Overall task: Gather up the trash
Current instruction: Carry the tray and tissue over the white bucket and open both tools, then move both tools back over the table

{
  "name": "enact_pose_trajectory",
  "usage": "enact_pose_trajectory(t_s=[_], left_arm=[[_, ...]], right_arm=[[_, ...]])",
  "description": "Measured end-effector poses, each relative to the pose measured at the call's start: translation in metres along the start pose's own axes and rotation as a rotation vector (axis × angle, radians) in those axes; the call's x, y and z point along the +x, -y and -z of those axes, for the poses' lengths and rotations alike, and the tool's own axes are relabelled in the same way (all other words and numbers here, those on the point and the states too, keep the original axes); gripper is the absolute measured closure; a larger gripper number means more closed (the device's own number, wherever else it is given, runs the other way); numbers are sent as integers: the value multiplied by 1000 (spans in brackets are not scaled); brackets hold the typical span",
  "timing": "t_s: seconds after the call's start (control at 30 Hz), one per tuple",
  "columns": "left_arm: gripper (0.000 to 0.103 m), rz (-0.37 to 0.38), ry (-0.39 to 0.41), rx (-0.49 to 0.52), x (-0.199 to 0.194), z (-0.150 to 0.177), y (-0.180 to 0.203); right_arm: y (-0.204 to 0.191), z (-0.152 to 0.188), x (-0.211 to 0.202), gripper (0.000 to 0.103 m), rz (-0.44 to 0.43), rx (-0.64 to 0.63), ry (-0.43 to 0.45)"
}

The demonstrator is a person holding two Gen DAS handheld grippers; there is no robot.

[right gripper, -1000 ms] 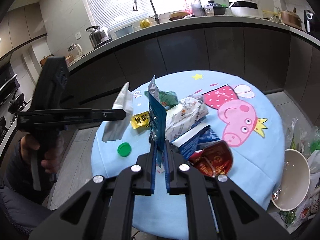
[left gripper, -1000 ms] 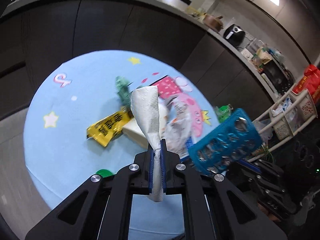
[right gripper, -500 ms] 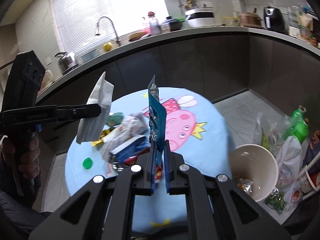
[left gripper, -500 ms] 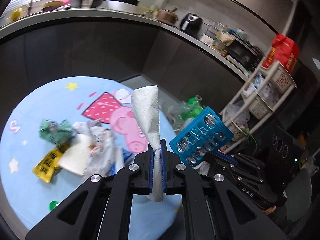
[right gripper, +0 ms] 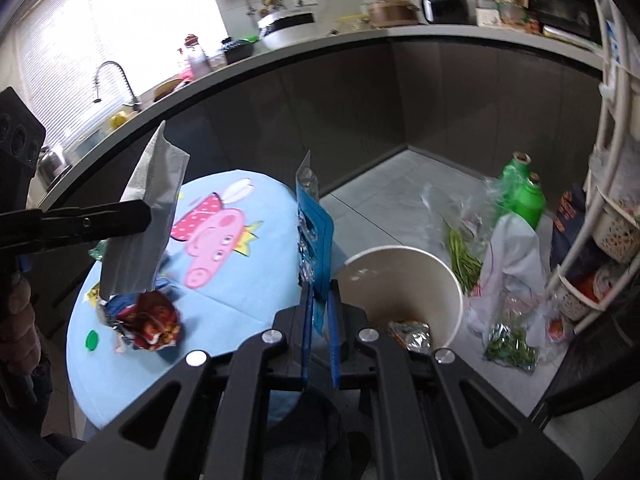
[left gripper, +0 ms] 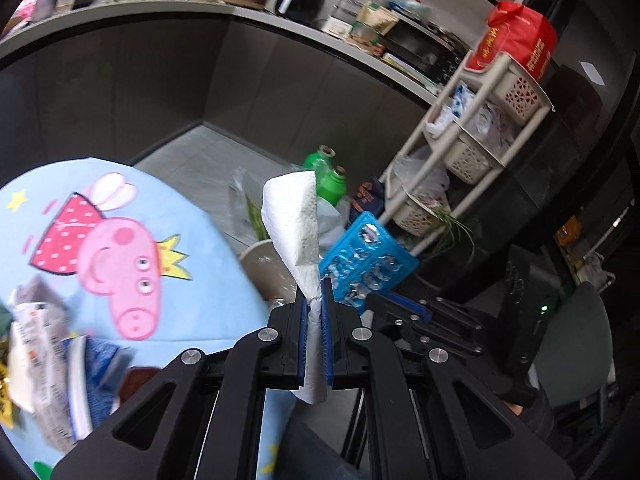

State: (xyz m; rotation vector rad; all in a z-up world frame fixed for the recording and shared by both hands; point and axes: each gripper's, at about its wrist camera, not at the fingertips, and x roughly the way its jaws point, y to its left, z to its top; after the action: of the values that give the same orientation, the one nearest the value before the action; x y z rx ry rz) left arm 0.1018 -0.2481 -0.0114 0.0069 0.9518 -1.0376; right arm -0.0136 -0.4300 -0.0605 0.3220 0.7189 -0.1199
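My left gripper (left gripper: pixel 315 292) is shut on a white paper towel (left gripper: pixel 294 224) that stands up from the jaws, held past the edge of the round blue table (left gripper: pixel 208 248). It also shows in the right wrist view (right gripper: pixel 140 216). My right gripper (right gripper: pixel 319 300) is shut on a blue blister pack (right gripper: pixel 314 224), also seen in the left wrist view (left gripper: pixel 368 260). It hangs just left of the white trash bin (right gripper: pixel 400 284) on the floor. Wrappers (right gripper: pixel 150 316) and a green cap (right gripper: pixel 92 340) lie on the table.
Green bottles (right gripper: pixel 524 192), plastic bags (right gripper: pixel 512 264) and greens (right gripper: pixel 464 256) lie on the floor beyond the bin. A white basket rack (left gripper: pixel 472 140) stands at the right. Dark cabinets (right gripper: pixel 360 108) curve behind the table.
Both grippers have swung right, away from the table's middle toward the bin, each still holding its item. The bin and floor clutter have come into fuller view.
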Motion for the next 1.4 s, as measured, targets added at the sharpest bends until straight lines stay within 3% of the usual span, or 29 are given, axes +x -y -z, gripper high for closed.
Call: enact_pose_trajectory(t_s=[0.23, 0.53, 0.7, 0.77, 0.8, 0.83, 0.87, 0.9, 0.93, 0.97, 1.0, 1.1, 1.4], left_arm=[[97, 61, -113, 20, 72, -7, 8], [97, 23, -236, 11, 148, -6, 4], [96, -5, -253, 16, 171, -8, 5], [86, -26, -245, 22, 177, -11, 4], [80, -41, -236, 25, 177, -12, 3], [63, -72, -220, 25, 176, -15, 2], [47, -92, -201, 22, 173, -17, 1], [39, -106, -177, 19, 169, -19, 1], [24, -130, -139, 12, 162, -23, 0], [12, -153, -105, 3, 156, -25, -1], [10, -166, -79, -5, 151, -26, -2], [9, -190, -41, -39, 141, -32, -6], [9, -216, -37, -43, 129, -34, -5]], right_arm=[[44, 21, 28, 94, 38, 93, -55], [81, 47, 72, 94, 61, 177, -137], [87, 51, 88, 94, 51, 169, -142], [86, 52, 93, 90, 73, 141, -138], [85, 52, 96, 78, 98, 117, -137], [83, 52, 98, 69, 110, 101, -134], [81, 53, 97, 51, 121, 84, -125], [77, 53, 95, 45, 125, 64, -111], [75, 54, 93, 43, 125, 47, -101], [75, 54, 91, 31, 126, 33, -94], [73, 54, 89, 16, 129, 22, -87], [71, 55, 84, 3, 111, 7, -79], [58, 49, 78, 3, 121, -4, -91]])
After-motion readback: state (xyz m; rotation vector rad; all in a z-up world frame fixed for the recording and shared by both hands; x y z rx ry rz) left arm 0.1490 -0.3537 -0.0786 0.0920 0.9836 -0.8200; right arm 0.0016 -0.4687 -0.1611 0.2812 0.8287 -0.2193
